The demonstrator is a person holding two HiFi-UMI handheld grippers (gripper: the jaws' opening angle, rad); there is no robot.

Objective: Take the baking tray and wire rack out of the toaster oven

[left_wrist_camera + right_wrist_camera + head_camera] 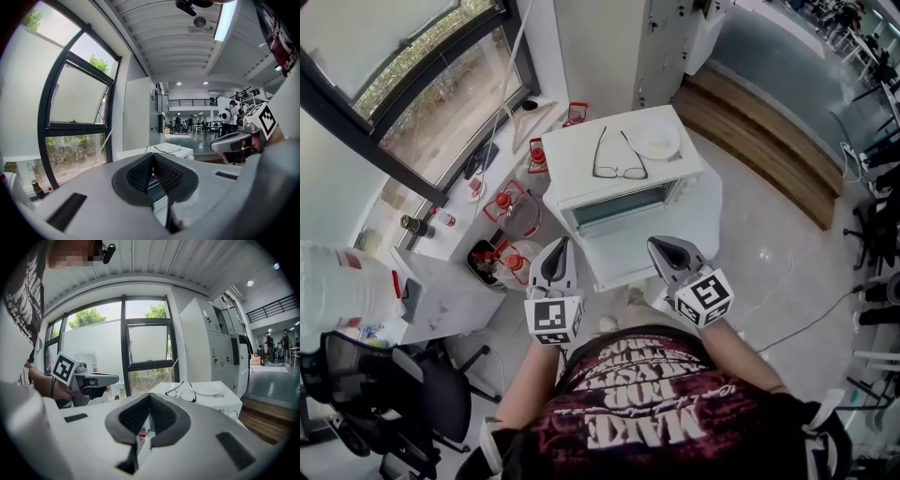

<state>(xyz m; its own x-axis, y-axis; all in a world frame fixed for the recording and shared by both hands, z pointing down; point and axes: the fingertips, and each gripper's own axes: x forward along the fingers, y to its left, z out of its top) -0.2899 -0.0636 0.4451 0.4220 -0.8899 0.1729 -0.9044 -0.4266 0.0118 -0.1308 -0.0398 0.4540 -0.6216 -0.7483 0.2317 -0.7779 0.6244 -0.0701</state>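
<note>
The white toaster oven (581, 155) stands on a low white table (623, 267), its glass front (619, 204) facing me. Behind the glass I cannot make out the baking tray or wire rack. On the oven's top lie a pair of glasses (619, 167) and a white plate (656, 141). My left gripper (561, 246) hovers shut and empty just before the oven's left front corner. My right gripper (659, 246) is shut and empty before the right front corner. In the right gripper view, the oven top (220, 401) lies beyond the closed pads (161, 413).
Red-capped bottles (502, 202) and a black bin crowd the surface left of the oven, under a large window (422, 103). A black office chair (384, 394) stands at lower left. A wooden step (759, 141) runs along the right; cables trail on the floor.
</note>
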